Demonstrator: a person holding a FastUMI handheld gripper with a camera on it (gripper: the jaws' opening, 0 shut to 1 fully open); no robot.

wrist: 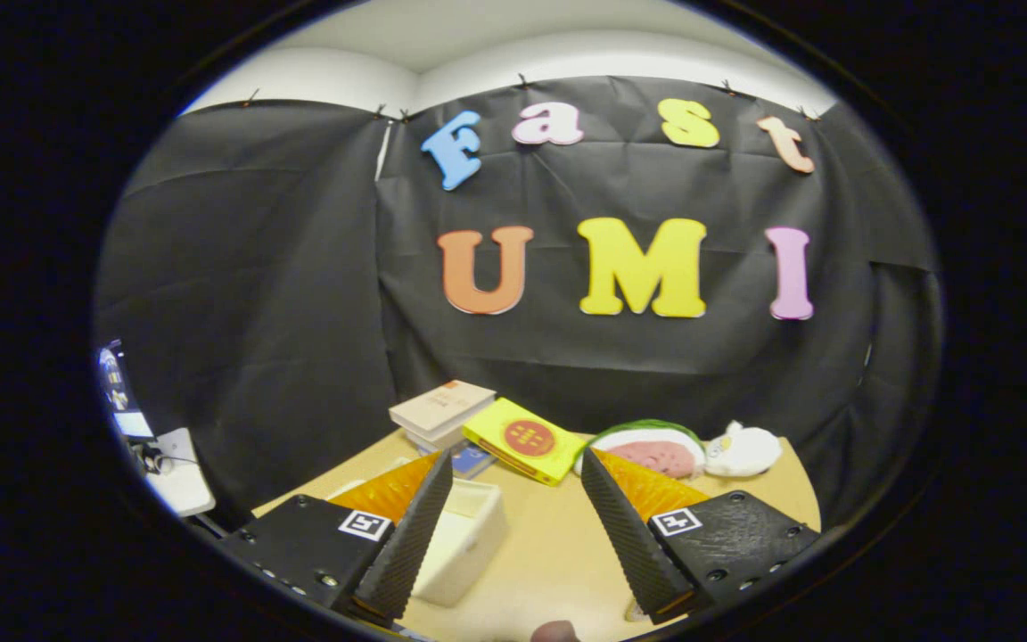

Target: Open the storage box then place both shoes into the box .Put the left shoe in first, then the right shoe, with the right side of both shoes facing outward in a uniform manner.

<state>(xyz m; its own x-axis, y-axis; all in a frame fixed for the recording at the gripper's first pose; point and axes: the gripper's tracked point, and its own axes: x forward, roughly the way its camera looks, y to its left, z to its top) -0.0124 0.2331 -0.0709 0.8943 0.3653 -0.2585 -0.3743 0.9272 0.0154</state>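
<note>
Going left to right: way off to the side past the table edge there's a small white stand or side table [182,477] with some cables on it and a lit screen [117,385] above it, too blurry to make out. Then the light wooden tabletop [549,553] takes over. The gripper [516,526] hangs low over it with its 2 fingers spread wide apart, nothing between them but bare table, so it's got hold of nothing. Right beside the left finger [406,535], partly tucked behind it, sits a white open-topped plastic box [464,544], which looks like the storage box, though I can't tell from here whether it has a lid or where that is. Beyond the fingers, near the back of the table, there's a stack of 2 or so pale books [440,410], and just beside it a flat yellow box with a round red label [522,439], lying tilted with something blue [471,459] peeking out under its near corner. Further along there's a soft watermelon-slice-shaped thing with a green rim and pink middle [652,450], and touching it a small white plush toy [743,450]. Can't pick out any shoes with certainty. A small rounded bit [554,632] shows at the near edge between the fingers, can't tell what it is.
</note>
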